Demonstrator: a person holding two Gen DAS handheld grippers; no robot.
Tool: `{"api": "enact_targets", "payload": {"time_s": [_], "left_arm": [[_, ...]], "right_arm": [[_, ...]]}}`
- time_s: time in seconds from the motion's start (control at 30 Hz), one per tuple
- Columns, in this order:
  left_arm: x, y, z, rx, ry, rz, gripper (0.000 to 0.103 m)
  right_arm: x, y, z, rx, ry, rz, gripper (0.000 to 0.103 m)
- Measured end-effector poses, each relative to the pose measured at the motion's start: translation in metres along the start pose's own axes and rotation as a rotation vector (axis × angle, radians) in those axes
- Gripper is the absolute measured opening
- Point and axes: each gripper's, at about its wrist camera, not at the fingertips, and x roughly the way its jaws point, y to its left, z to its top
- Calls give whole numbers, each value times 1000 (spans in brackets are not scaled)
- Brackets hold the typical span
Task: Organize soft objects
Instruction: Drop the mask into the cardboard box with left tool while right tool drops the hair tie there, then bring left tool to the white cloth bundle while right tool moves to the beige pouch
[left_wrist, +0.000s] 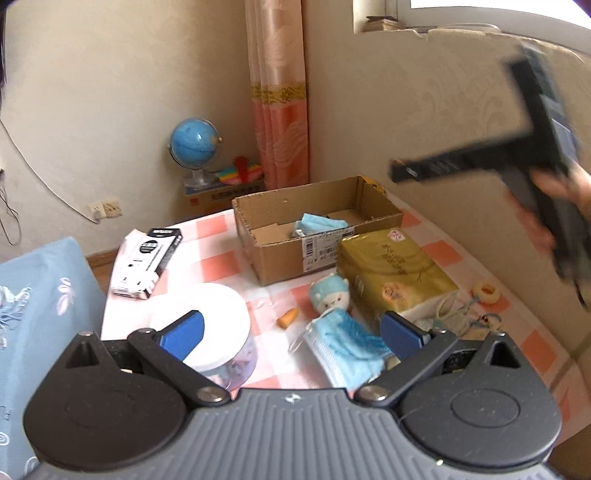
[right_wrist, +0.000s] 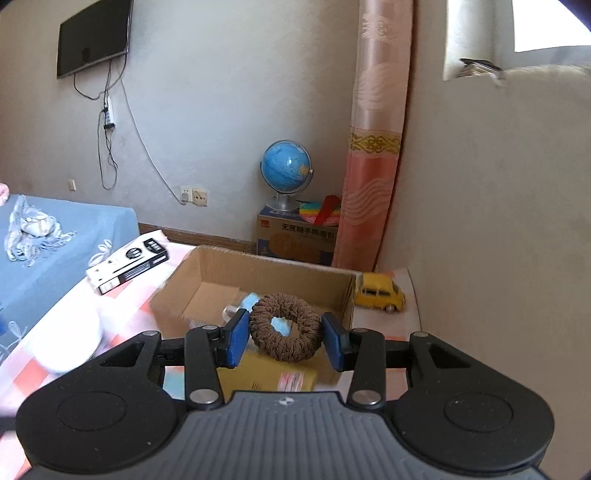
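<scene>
We hold our right gripper (right_wrist: 284, 341) above the open brown cardboard box (right_wrist: 207, 291), its blue pads pressed on either side of a brown knitted ring-shaped scrunchie (right_wrist: 284, 332), so the scrunchie sits squarely between the jaws. Through its hole and just behind the left pad we see pale blue material inside the box, too blurred to identify. Below the jaws lies a gold tissue pack (right_wrist: 266, 373). Right of the right jaw, beyond the box wall, sits a yellow toy car (right_wrist: 378, 293). Far ahead, a blue globe (right_wrist: 286, 168) stands on a printed carton (right_wrist: 295, 236) with Chinese characters we cannot read.

Our left gripper (left_wrist: 293, 332) hangs spread wide, gripping nothing. Between its jaws lie a light blue face mask (left_wrist: 347, 341), a small plush doll in a blue hat (left_wrist: 330, 295) and an orange carrot-shaped toy (left_wrist: 288, 318). Under the left jaw sits a clear jar with a white lid (left_wrist: 218, 325). The box's barcode label is unreadable.
</scene>
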Motion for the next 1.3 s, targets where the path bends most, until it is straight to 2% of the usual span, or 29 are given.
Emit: {"api": "enact_targets", "payload": {"time_s": [0.2,0.23,0.27,0.33,0.37,0.53,0.83,1.1,1.3], "left_arm": [[0,5,-14,-7,26,23,101],[1,7,-15,-12,31,23,101],[1,9,-17,-17,36,27,101],[1,13,-21,-26,40,31,101],[0,13,-24,-29,42,31,101],[-1,18,-29,-46,50,26,101],[-11,10,-34,-24,42,-10,101],[-21,3,-43,-10,37,-31,101],[-24,-4,-49,-1,41,-57,101]], "right_arm": [[55,-1,33,-11,44,-16,51],[62,-2,36,-9,51,-22,61],[69,-3,38,-5,57,-27,77],[74,-3,38,3,59,-29,97],[73,-3,38,8,50,-34,103],[60,-3,33,28,43,-55,103],[9,10,6,16,61,-87,103],[-38,19,-52,57,97,-93,103],[-57,22,-104,117,155,-109,103]]}}
